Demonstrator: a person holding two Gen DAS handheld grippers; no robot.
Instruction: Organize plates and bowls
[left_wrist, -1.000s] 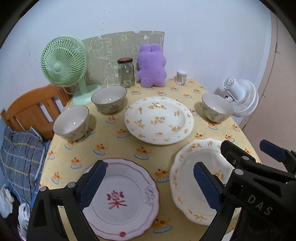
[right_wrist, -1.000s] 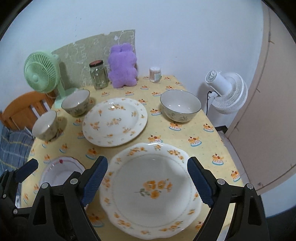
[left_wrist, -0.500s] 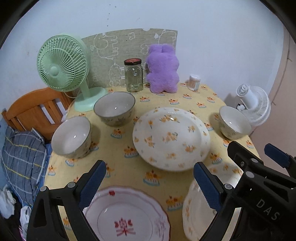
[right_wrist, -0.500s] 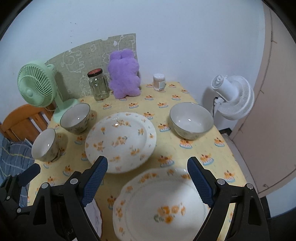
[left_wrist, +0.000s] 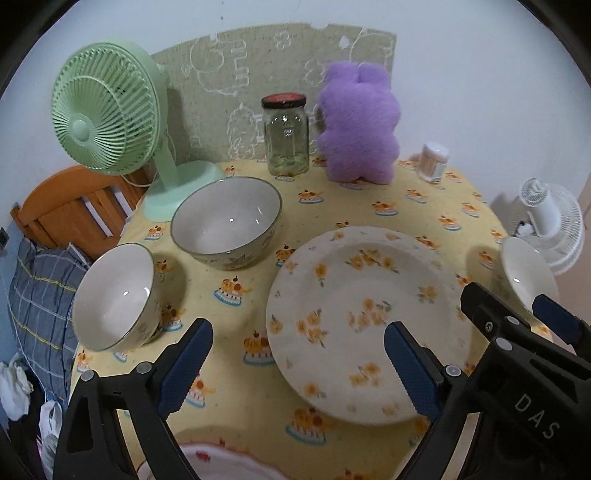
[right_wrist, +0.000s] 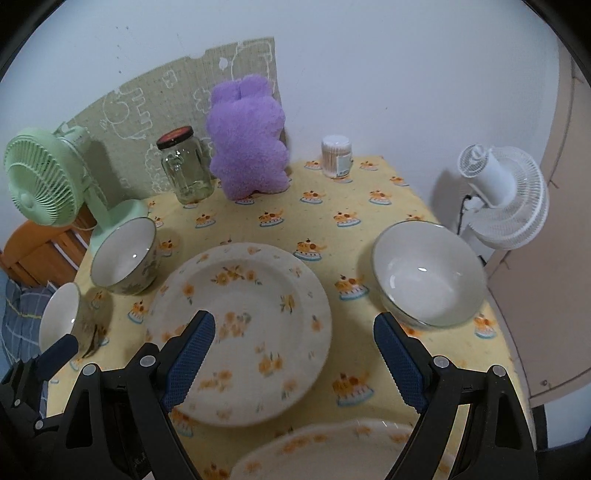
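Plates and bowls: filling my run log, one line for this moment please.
left hand-held gripper open | right hand-held gripper open | nothing held | plate untouched

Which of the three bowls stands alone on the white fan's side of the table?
The bowl right of the flowered plate; the other two sit together by the green fan.

looks like someone's home: cake-print tablecloth (left_wrist: 236, 398), purple plush toy (left_wrist: 358, 122), green desk fan (left_wrist: 107, 122), wooden chair (left_wrist: 70, 206)
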